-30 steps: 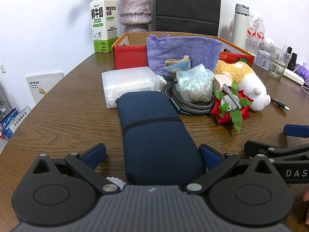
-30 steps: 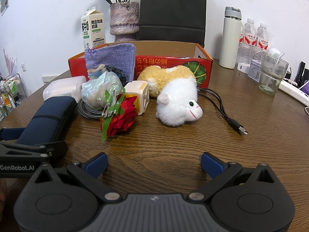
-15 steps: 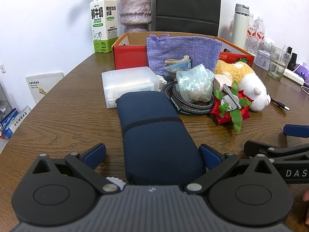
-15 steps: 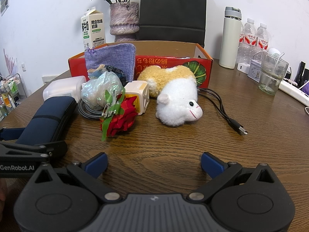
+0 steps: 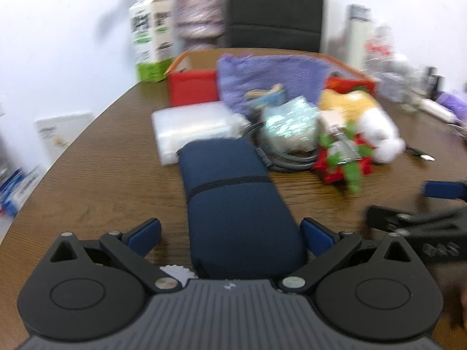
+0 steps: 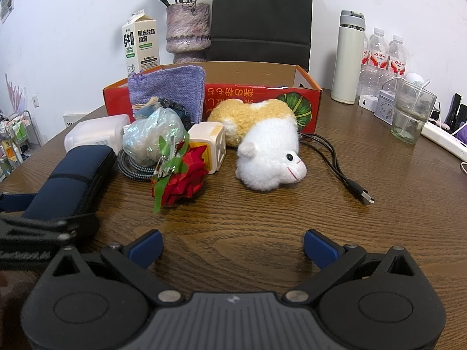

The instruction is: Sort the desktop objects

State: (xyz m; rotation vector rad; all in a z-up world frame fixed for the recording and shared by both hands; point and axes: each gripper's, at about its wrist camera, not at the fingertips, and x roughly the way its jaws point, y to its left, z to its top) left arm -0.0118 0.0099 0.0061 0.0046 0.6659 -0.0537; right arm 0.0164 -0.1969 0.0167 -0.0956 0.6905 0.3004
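Note:
A navy soft case lies on the wooden table between the open fingers of my left gripper; the pads stand beside it, touching or not I cannot tell. The case also shows in the right wrist view. Behind it lie a clear plastic box, a coiled cable, a crinkly plastic bag, a red fabric rose, a cream cube and a plush toy. My right gripper is open and empty over bare table.
A red cardboard box with a purple knit pouch stands behind the pile. A milk carton, vase, thermos, water bottles, a glass and a black USB cable lie around.
The left wrist view is now blurred and has shifted slightly, so the left gripper is moving. The right gripper has not moved.

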